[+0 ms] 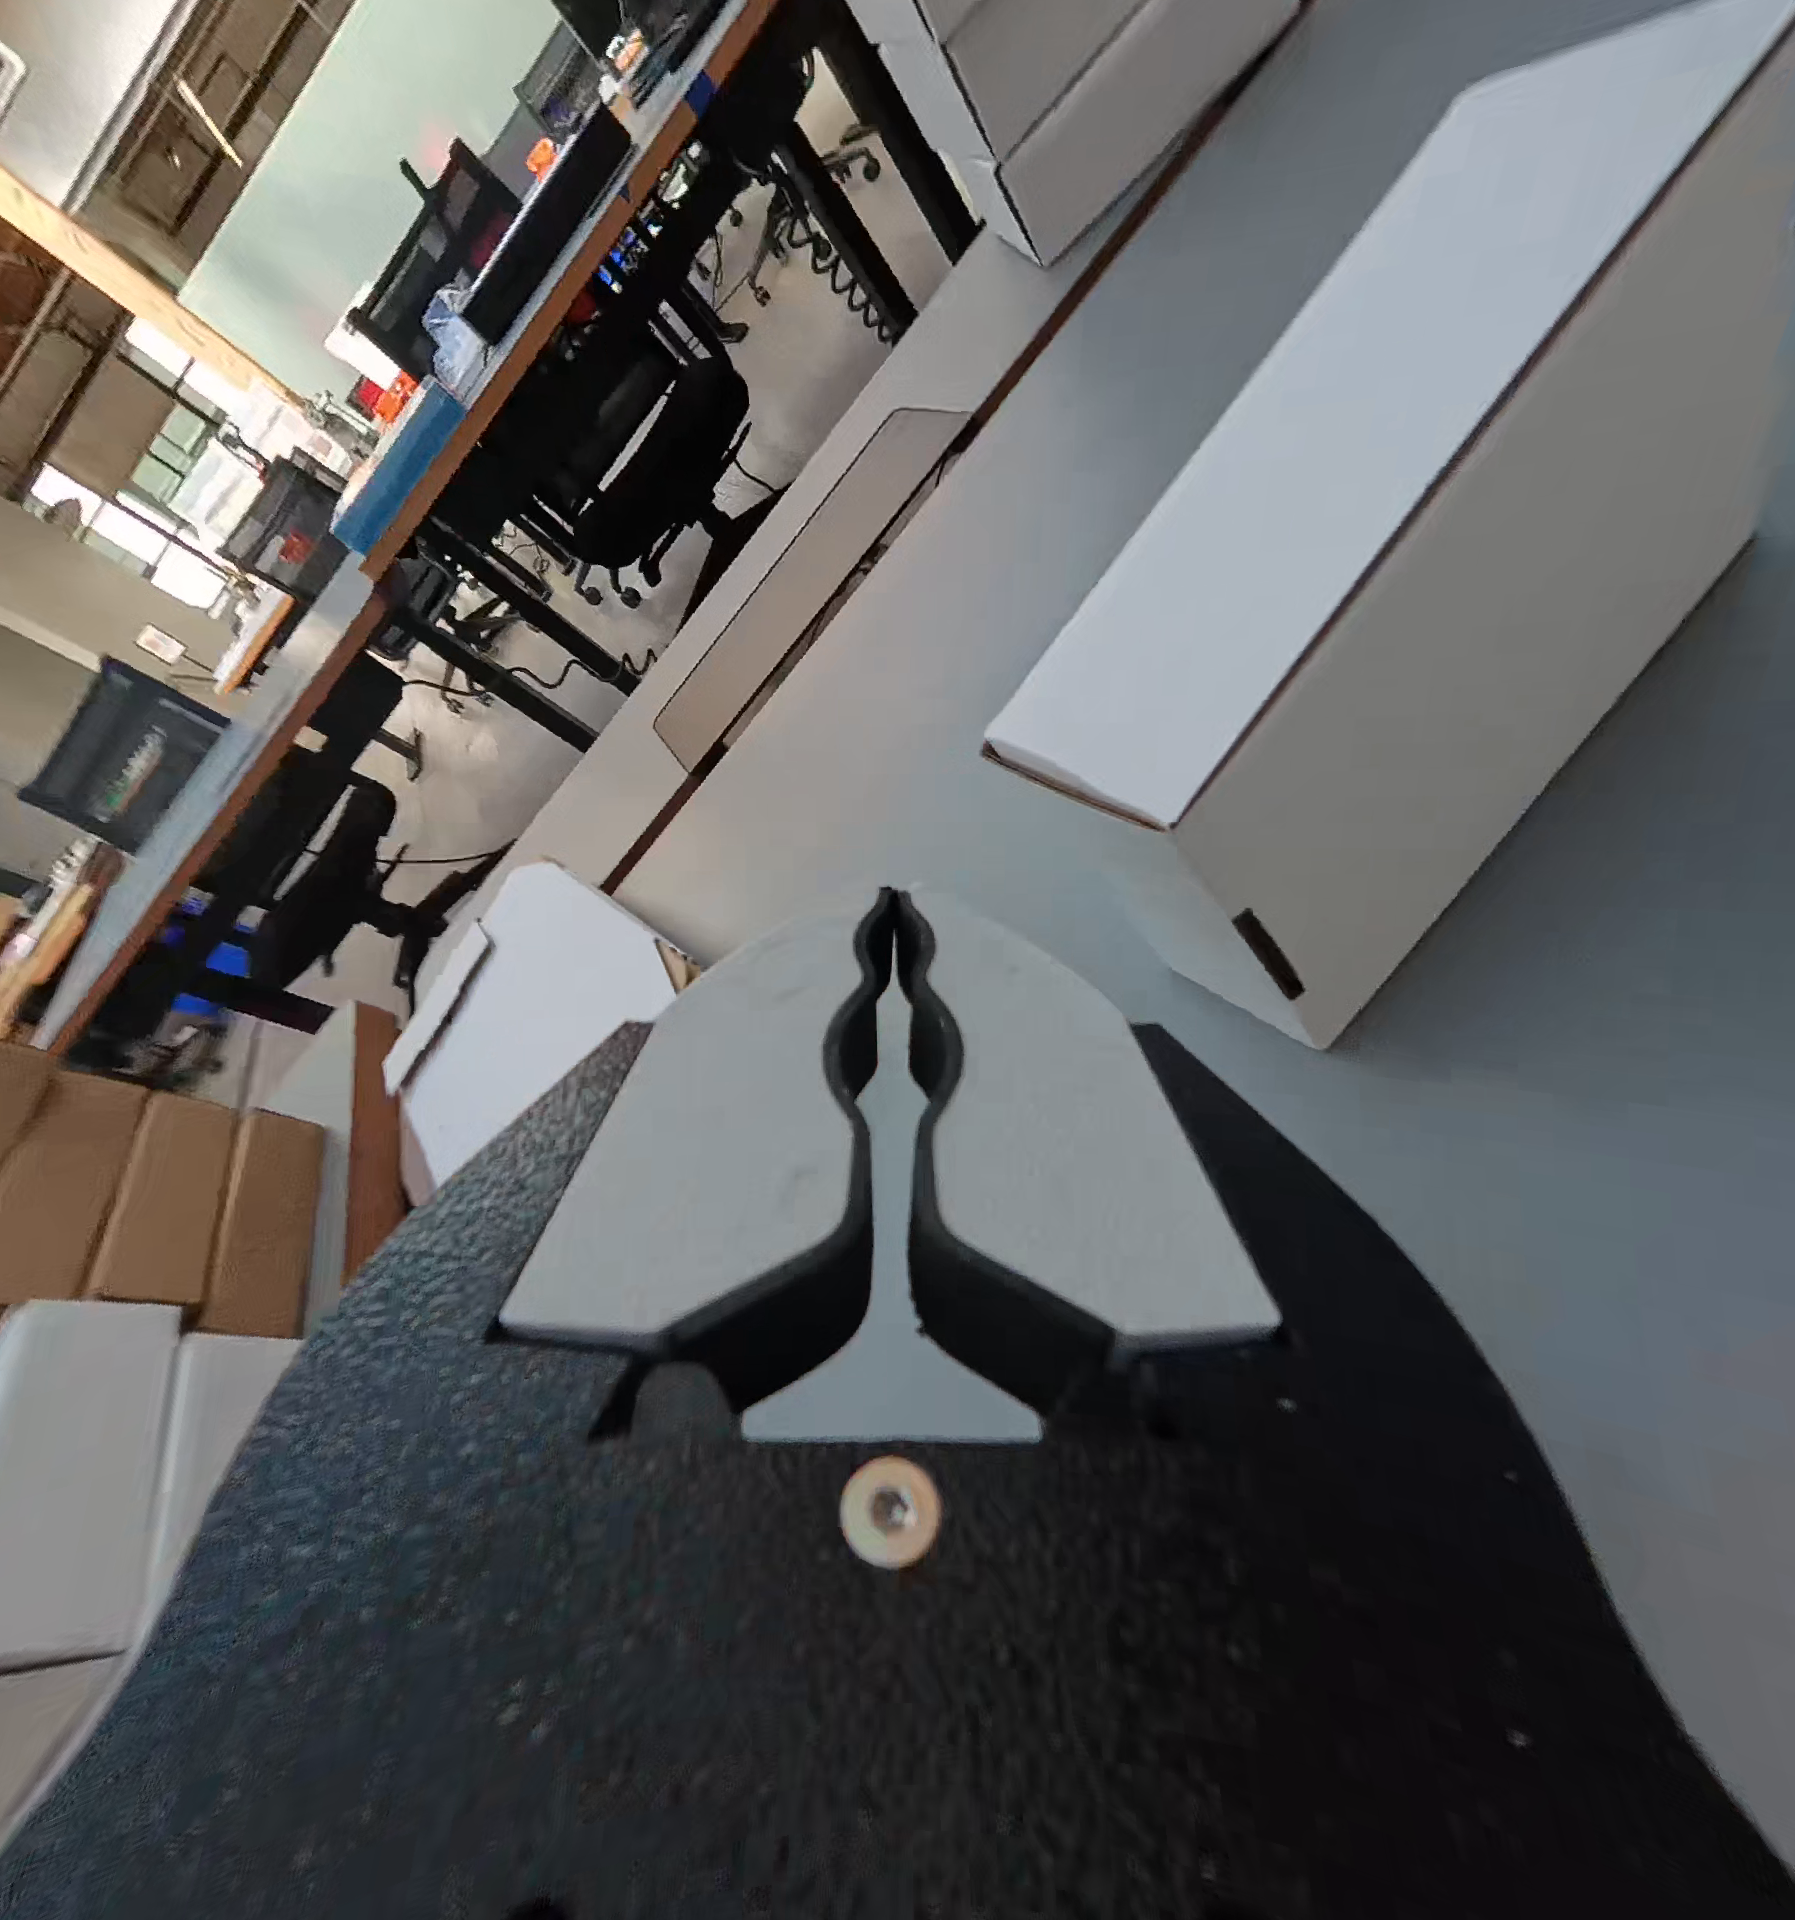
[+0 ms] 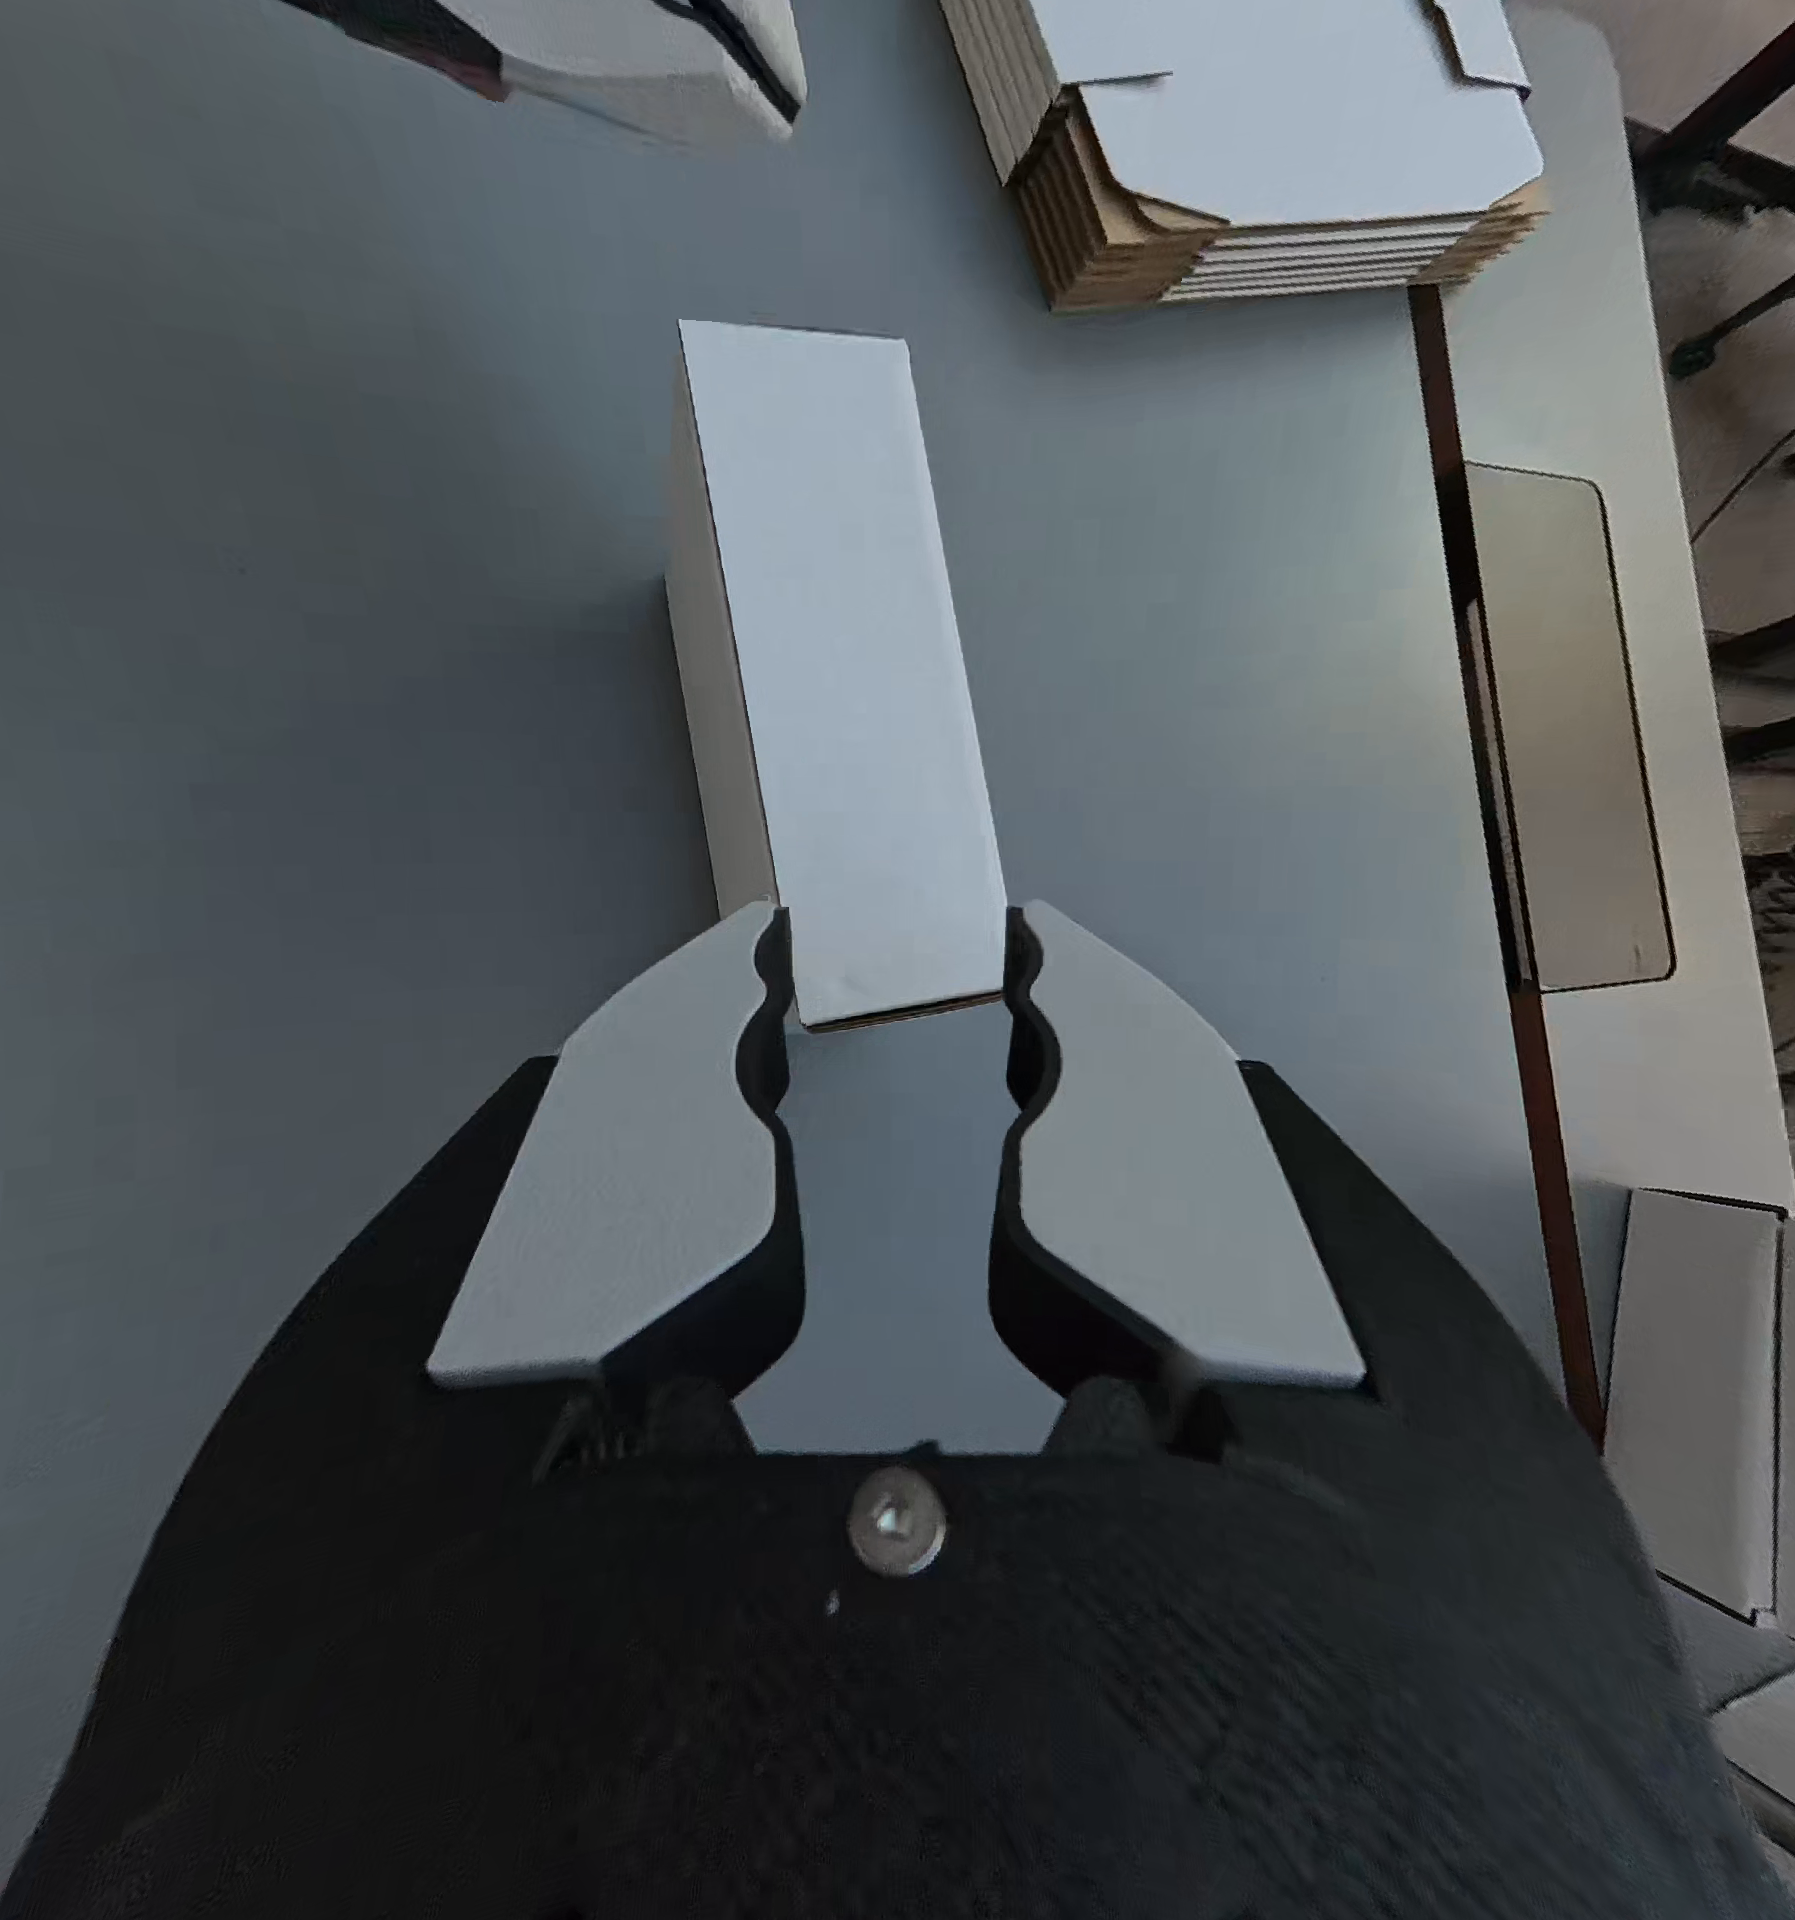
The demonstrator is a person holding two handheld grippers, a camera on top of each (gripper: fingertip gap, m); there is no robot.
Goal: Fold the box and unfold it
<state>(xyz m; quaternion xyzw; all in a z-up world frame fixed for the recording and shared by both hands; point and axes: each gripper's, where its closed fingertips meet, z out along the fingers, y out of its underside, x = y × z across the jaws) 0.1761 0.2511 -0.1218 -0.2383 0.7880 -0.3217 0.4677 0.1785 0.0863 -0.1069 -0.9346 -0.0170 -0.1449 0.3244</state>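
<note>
Seen along its own fingers, the right gripper (image 2: 898,961) hangs over a grey table (image 2: 301,623) with its fingers spread apart, the near end of a white cardboard box (image 2: 841,665) lying in the gap between the tips. Whether the pads (image 2: 768,977) touch the cardboard cannot be told from this view; they are not pressed together on it. The box is folded up and closed, a long narrow block resting on the table and running straight away from the gripper, its top face pale and its left side in shade. Beyond its far end, to the right, sits a stack of flat box blanks (image 2: 1277,177), white on top with brown corrugated edges. At the table's right edge, folded white boxes (image 2: 1724,1382) stand near the gripper, past a dark table seam.

The left gripper (image 1: 898,914), tilted in its own view, has its fingers closed tip to tip with nothing between them, held above the same grey table (image 1: 1495,1351). The box (image 1: 1392,540) lies ahead and to its right, well apart from the tips, lid shut, a small dark slot showing on its near face. To the left are brown cartons (image 1: 124,1205) and more white boxes (image 1: 41,1455). Farther off, desks (image 1: 519,343) and black office chairs (image 1: 644,457) fill the room.
</note>
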